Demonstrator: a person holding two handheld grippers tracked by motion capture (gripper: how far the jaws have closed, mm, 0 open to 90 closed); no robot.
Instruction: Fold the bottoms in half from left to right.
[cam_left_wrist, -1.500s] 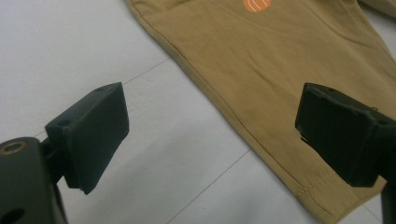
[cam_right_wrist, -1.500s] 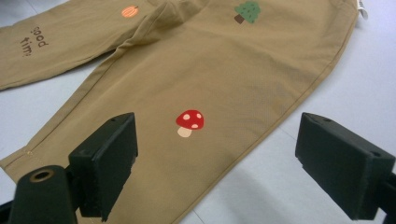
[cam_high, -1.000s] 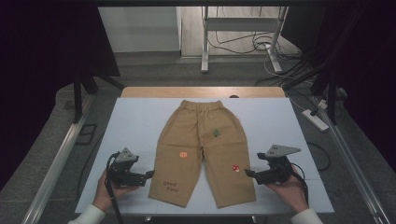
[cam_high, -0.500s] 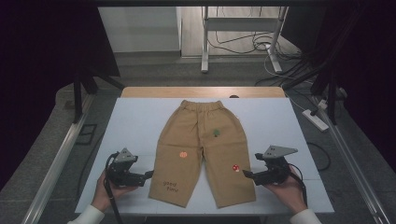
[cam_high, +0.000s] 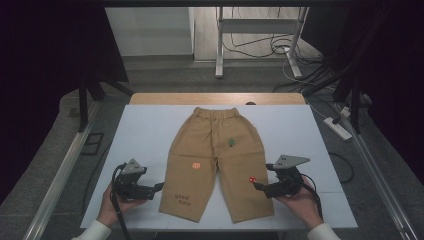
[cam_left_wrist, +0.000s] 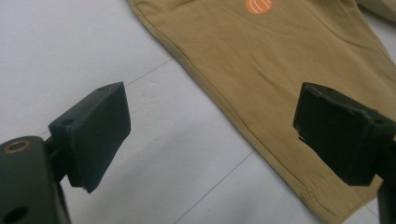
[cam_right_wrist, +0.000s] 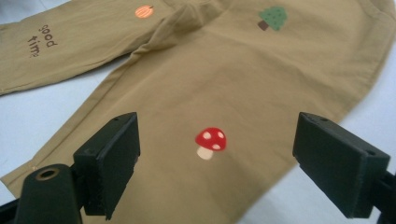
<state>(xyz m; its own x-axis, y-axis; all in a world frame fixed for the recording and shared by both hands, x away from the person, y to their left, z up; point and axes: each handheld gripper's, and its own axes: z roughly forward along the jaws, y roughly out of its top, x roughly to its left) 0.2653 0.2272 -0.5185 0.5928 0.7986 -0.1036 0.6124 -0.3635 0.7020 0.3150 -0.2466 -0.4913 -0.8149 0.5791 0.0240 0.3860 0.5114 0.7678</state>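
White table (cam_high: 145, 130), tan shorts (cam_high: 215, 150) flat between both grippers' spread jaws.

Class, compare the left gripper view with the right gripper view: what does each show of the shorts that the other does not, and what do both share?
The left gripper view alone shows the white table with thin seam lines, beside the leg's outer edge and hem corner.

The right gripper view alone shows the red mushroom patch, the green tree patch and the brown "good time" lettering.

Both share the tan cotton shorts, the orange pumpkin patch and open black tongs: left tongs, right tongs.
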